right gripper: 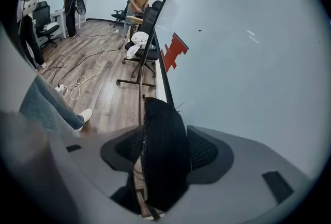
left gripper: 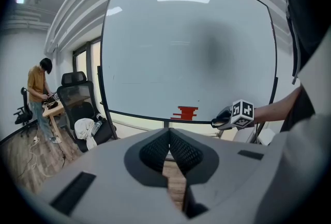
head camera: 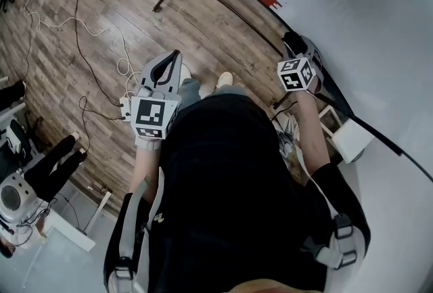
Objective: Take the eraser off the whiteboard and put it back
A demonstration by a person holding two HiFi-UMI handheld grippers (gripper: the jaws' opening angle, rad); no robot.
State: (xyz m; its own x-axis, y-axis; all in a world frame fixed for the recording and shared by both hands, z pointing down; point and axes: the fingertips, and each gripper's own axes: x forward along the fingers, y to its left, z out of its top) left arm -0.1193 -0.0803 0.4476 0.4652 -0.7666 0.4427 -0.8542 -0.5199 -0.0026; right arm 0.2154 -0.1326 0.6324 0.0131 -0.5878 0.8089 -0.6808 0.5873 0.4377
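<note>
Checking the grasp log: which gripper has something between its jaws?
The right gripper: the black eraser stands between its jaws; the left gripper is shut, empty.

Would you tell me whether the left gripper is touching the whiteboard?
Apart. The head view shows the left gripper over the wooden floor, well clear of the whiteboard; its own view shows the board farther ahead.

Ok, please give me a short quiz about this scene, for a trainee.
1. True or false: the left tool has its jaws together, with nothing between them.
2. What stands between the jaws of the right tool?
3. The mark on the whiteboard is: A blue, B red, C green.
Key: 1 true. 2 the black eraser. 3 B.
</note>
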